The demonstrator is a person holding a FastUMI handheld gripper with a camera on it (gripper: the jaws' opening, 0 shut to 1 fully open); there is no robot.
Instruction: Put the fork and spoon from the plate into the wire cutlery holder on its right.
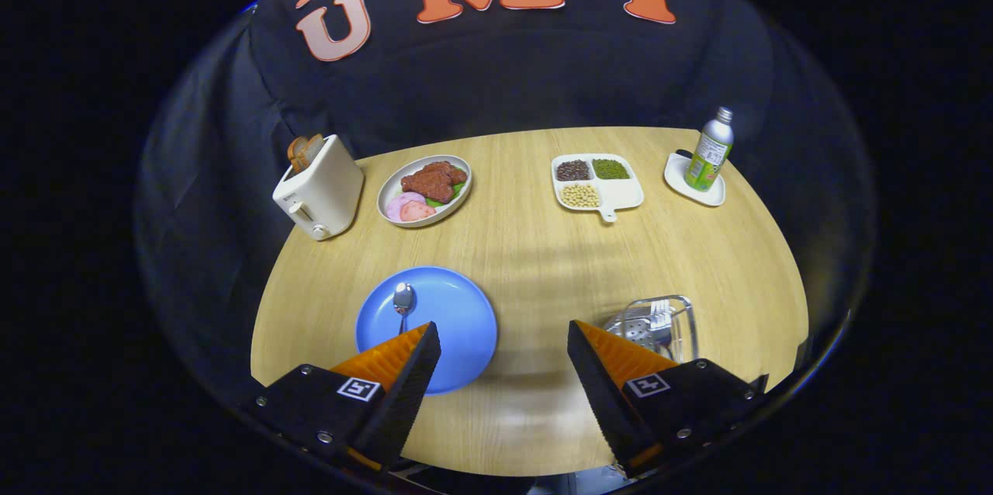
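Gripper (pixel 504 340) fingers apart, empty above table (pixel 543 247); spoon (pixel 403 301) flat on plate (pixel 458 324), liable to skid; holder (pixel 659 324) tippable

wood table (pixel 527 262): toaster (pixel 320 188), 4 dishes, wire holder (pixel 655 324).

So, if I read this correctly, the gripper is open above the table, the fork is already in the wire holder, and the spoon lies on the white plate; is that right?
Not quite: the spoon lies on the blue plate, as the gripper view shows. The rest holds: the gripper is open above the table, and the fork is in the wire holder.
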